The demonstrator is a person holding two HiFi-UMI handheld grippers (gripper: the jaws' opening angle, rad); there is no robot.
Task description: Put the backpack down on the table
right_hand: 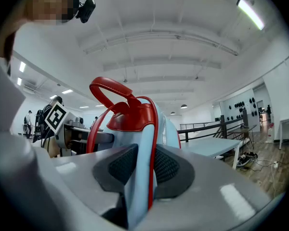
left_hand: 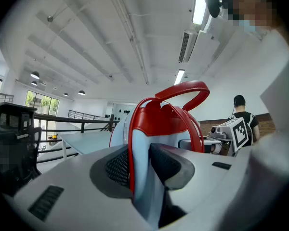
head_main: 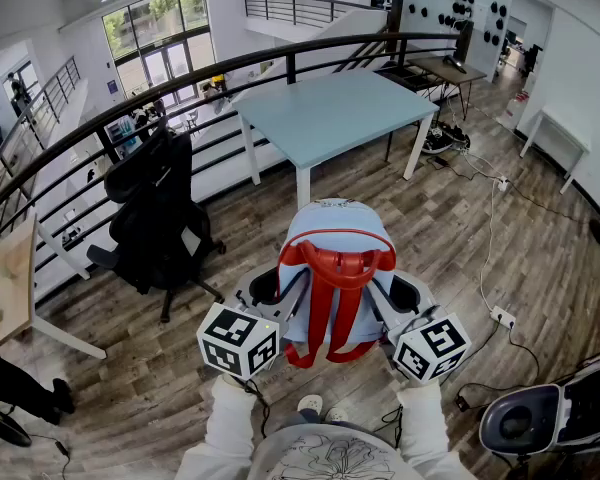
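Observation:
A light-blue backpack [head_main: 335, 238] with red straps and a red top handle hangs in the air in front of me, above the wooden floor. My left gripper [head_main: 270, 293] is shut on its left shoulder strap [left_hand: 137, 172], which runs between the dark pads. My right gripper [head_main: 400, 298] is shut on the right strap [right_hand: 142, 177] in the same way. The pale-blue table [head_main: 330, 113] stands further ahead, beyond the backpack, and shows past the bag in the left gripper view [left_hand: 86, 141] and the right gripper view [right_hand: 214, 146].
A black office chair [head_main: 160, 218] stands to the left of the table. A dark railing [head_main: 180, 83] runs behind both. Cables and a power strip [head_main: 500, 316] lie on the floor at right. A wooden desk [head_main: 10, 288] is at far left.

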